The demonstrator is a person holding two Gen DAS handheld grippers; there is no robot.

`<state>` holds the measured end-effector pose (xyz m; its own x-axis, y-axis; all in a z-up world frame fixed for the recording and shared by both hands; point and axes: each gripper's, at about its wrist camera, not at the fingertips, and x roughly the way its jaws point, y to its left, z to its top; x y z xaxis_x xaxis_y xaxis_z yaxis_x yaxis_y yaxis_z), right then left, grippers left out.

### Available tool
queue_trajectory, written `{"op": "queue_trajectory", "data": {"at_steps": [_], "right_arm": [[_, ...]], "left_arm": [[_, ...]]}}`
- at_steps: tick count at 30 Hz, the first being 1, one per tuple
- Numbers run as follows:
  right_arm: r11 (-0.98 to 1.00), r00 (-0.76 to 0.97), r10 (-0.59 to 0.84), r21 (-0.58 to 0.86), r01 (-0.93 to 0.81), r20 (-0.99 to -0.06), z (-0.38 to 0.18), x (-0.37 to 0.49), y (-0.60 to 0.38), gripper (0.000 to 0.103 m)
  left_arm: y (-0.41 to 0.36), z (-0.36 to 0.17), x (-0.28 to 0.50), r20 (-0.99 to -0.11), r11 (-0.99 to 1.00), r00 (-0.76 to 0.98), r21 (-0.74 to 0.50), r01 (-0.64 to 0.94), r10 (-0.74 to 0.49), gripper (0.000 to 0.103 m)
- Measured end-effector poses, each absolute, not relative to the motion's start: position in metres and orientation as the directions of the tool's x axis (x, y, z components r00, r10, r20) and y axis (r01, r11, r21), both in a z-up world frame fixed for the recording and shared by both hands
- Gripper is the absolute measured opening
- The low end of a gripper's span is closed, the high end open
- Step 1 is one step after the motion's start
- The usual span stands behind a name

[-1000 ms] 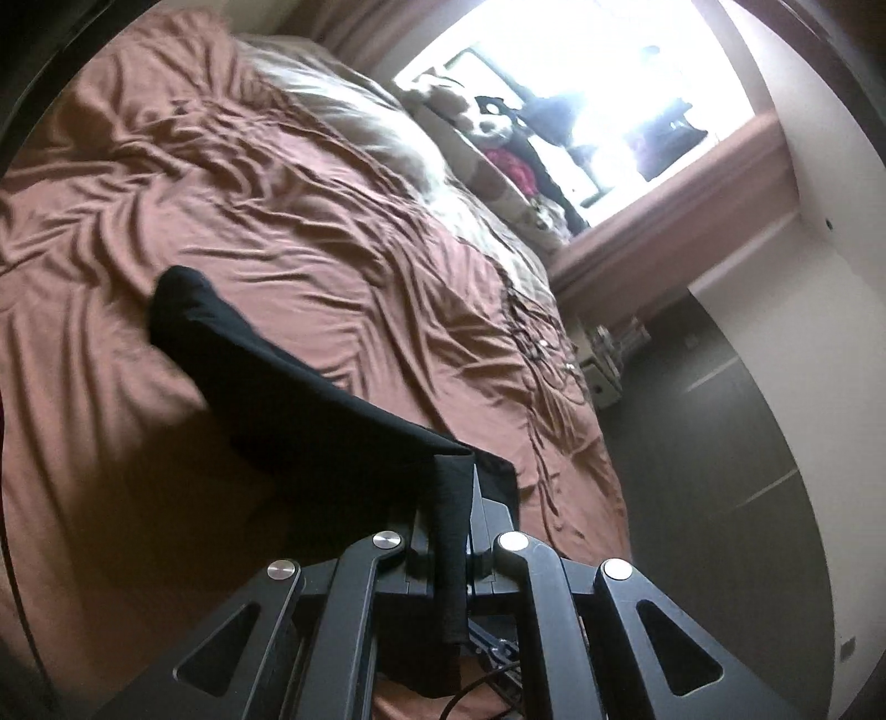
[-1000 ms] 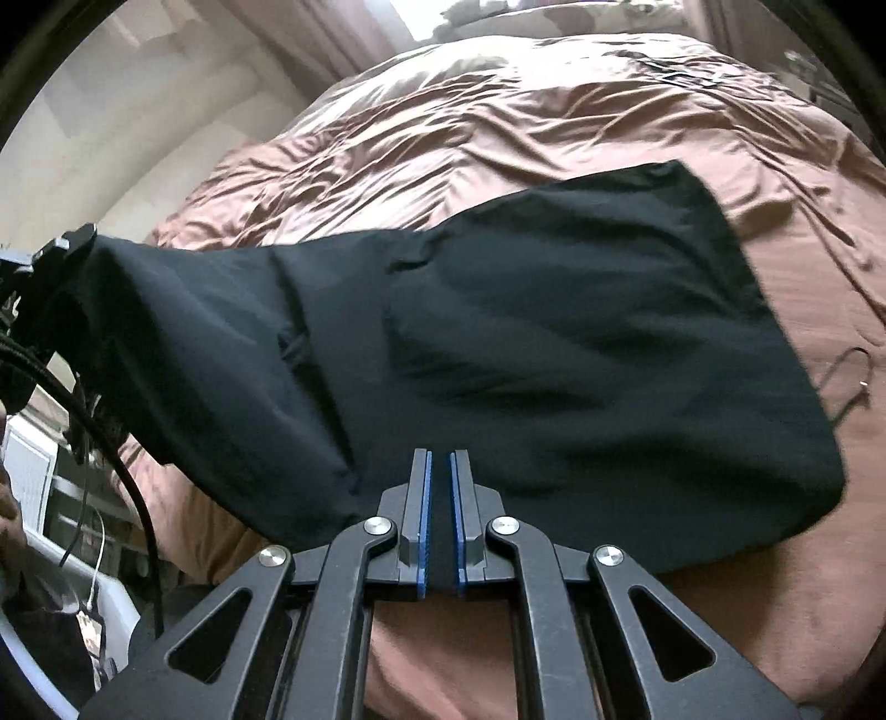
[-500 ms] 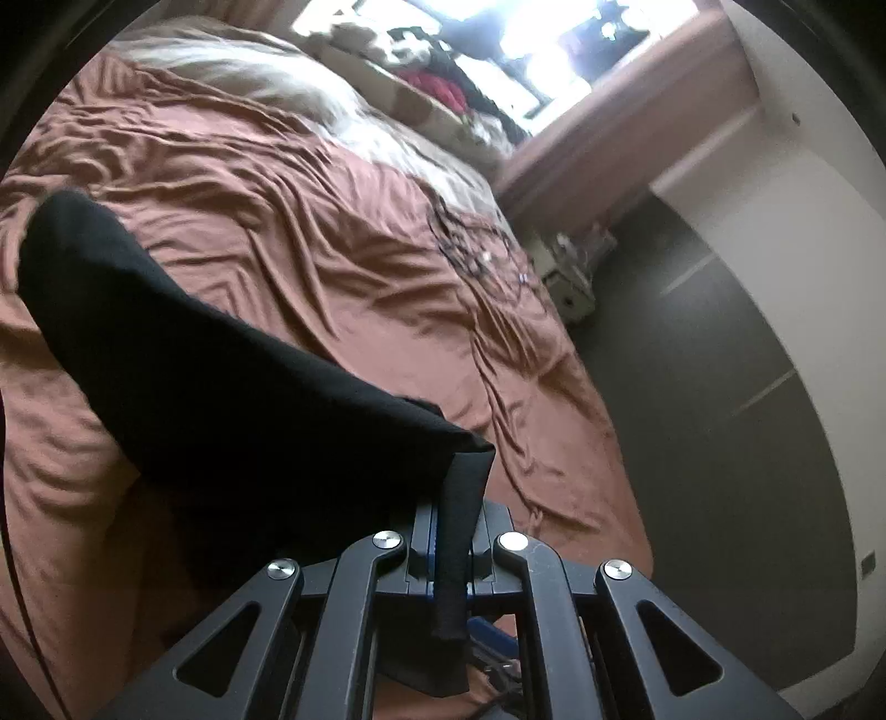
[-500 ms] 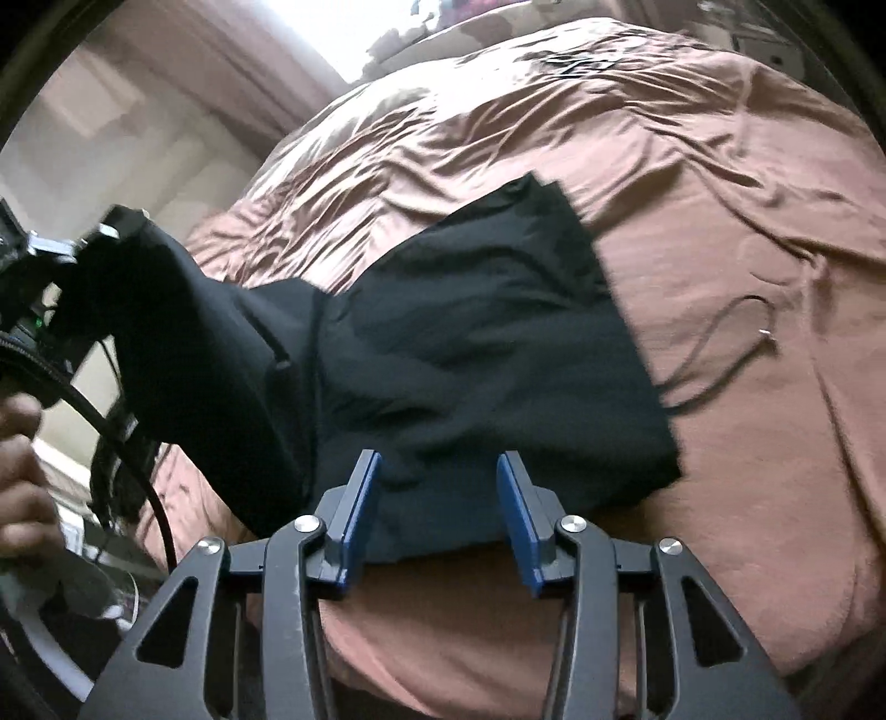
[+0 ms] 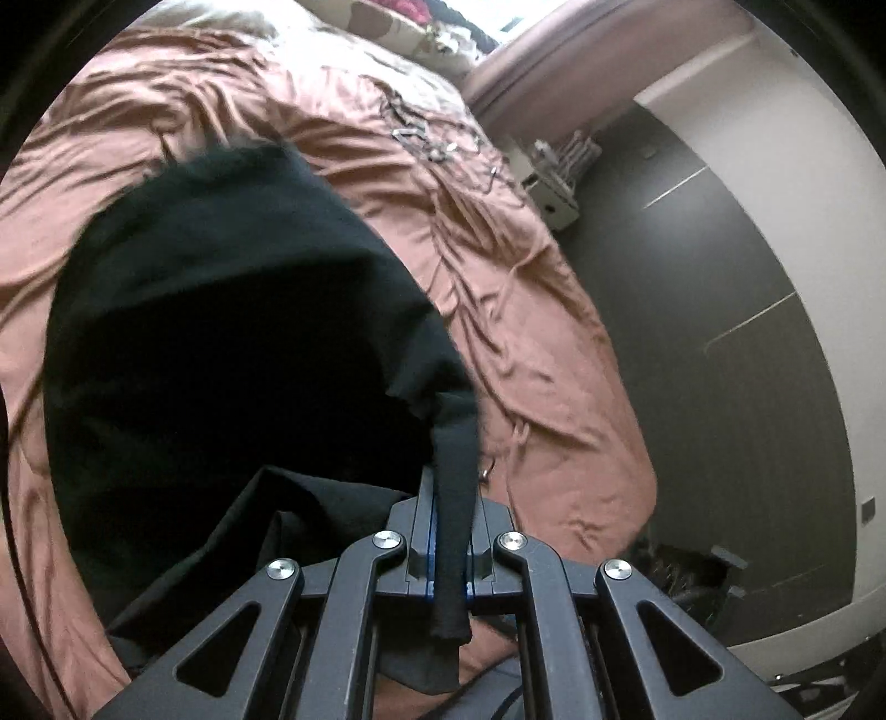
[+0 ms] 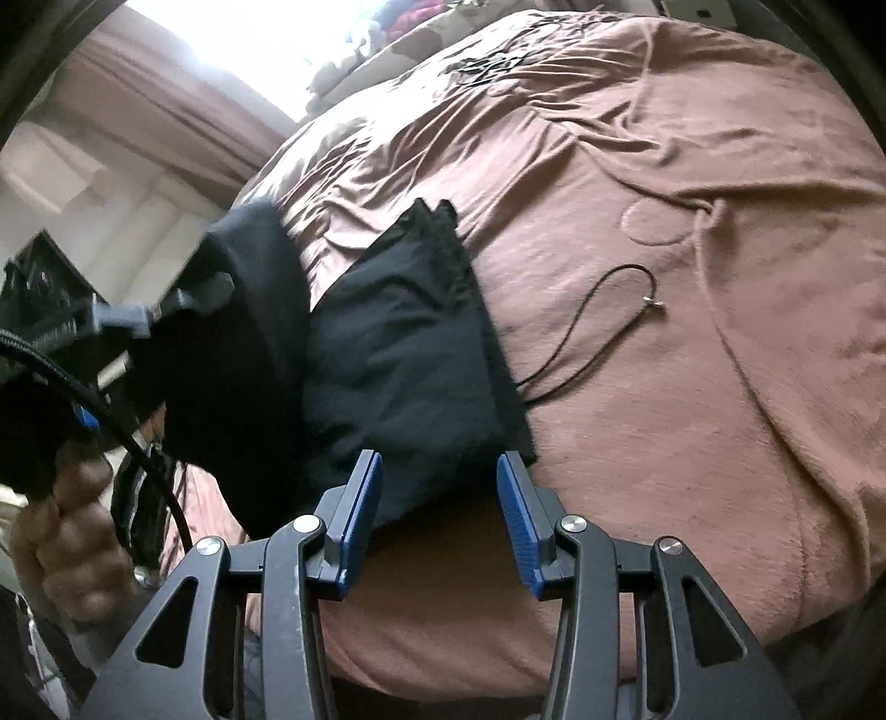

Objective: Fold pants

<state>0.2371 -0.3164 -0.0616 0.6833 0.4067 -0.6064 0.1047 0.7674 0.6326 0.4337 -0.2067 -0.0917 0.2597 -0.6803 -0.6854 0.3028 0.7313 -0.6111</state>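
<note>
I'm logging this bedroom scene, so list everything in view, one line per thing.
pants: one, black, partly flat on the bed, one end lifted.
bedspread: one, pinkish brown, wrinkled, covering the bed.
cord: one, black, thin, on the bedspread beside the pants.
pillows: count unclear, pale patterned, at the far end of the bed.
floor: dark grey, beside the bed.
left gripper: one, black with blue pads, shut on the pants.
right gripper: one, black with blue pads, open, at the pants' near edge.
hand: one, holding the left gripper's handle.

Matt black cloth pants point(image 5: 221, 343), seemingly soft
</note>
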Motion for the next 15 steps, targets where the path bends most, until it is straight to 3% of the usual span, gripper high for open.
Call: {"op": "queue_trajectory", "data": {"at_steps": [15], "right_arm": [[0.723, 0.693, 0.428, 0.68, 0.122, -0.58, -0.07, 0.222, -0.339, 0.041]], "left_arm": [[-0.209, -0.12, 0.379, -0.703, 0.728, 0.194, -0.643, 0.239, -0.685, 0.006]]}}
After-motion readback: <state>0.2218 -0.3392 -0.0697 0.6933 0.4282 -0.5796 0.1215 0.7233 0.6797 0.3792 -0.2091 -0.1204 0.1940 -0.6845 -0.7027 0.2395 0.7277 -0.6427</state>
